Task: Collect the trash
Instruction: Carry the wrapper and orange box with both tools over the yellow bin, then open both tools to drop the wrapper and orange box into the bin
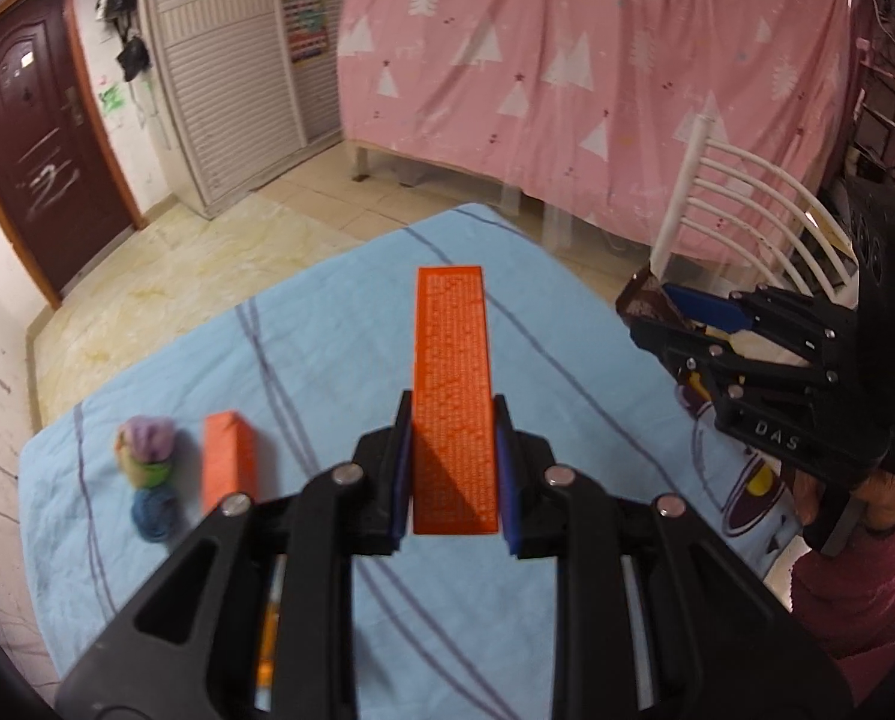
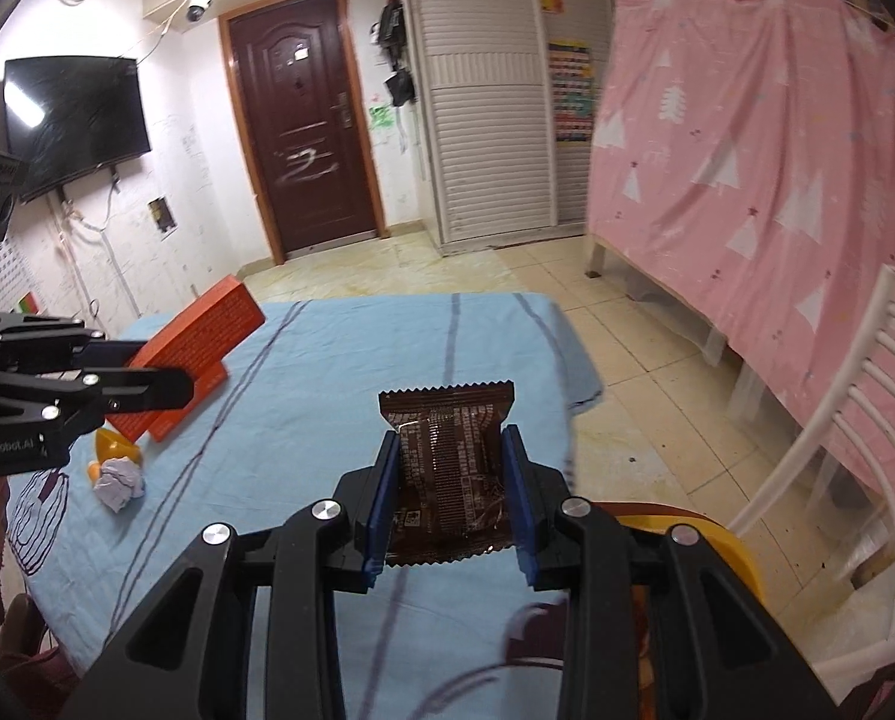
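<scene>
Left gripper (image 1: 453, 462) is clamped on an orange box (image 1: 454, 396), gripped by its long sides near the lower end, with the rest of the box sticking forward past the blue pads (image 1: 402, 468). Box is held clear above the blue cloth (image 1: 327, 324) covering the table. Right gripper (image 2: 450, 495) is closed on a brown wrapper (image 2: 447, 450), pads pressed against both side edges, crimped top edge projecting ahead of the fingertips. Wrapper is also held above the cloth, near the table's right edge.

On the cloth, seen in the left view: a second orange box (image 1: 230, 462) lying flat, with a small pile of coloured balls (image 1: 147, 471) just to its left. In the right view, a crumpled pale paper wad (image 2: 120, 483) is seen on the cloth, touching a yellow piece (image 2: 114, 447) behind it; both lie below the left gripper.

A yellow bin rim (image 2: 711, 540) is partly seen under the right gripper, mostly hidden. A white chair (image 1: 741, 210) stands beside the table, pink sheet (image 1: 597, 60) behind it. A dark red sleeve (image 1: 855, 576) is seen at the right hand.
</scene>
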Demonstrator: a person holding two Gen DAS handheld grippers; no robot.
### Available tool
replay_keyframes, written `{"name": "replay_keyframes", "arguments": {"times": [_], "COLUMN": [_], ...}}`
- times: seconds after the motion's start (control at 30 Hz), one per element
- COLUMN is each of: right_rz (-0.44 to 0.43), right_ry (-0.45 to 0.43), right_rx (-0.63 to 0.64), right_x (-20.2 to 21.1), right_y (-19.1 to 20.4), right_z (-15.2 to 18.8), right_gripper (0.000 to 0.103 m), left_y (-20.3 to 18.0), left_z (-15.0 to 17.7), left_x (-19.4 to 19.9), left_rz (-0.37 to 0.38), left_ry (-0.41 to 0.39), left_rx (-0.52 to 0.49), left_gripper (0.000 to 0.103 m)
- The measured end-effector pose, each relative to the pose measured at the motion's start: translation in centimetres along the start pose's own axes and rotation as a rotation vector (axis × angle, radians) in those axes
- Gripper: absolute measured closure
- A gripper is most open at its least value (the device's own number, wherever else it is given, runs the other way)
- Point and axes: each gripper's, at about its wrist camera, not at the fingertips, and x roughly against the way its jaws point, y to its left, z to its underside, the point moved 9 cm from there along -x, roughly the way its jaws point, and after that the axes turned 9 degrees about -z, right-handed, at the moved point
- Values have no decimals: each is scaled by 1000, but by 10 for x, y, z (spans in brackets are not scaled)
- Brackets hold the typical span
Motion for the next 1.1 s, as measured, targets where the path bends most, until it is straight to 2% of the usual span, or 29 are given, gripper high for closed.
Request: {"name": "replay_keyframes", "arguments": {"times": [0.53,0.83,1.1], "right_rz": [127,135,128], "right_ry": [-69,-61,-54], "right_rx": [-177,-240,-272], "right_x": [58,68,74], "right_y": [-106,-132,-141], "right_z": [23,38,44], "right_gripper": [76,76,74], "left_y": [-106,-157,-180], "left_z": [-27,-32,-33], "left_x": [-9,-19,-29], "left_rz": [132,186,206], "left_ry": [1,23,44], "left_rx": [-109,-174,-198], "left_gripper": [81,81,81]}}
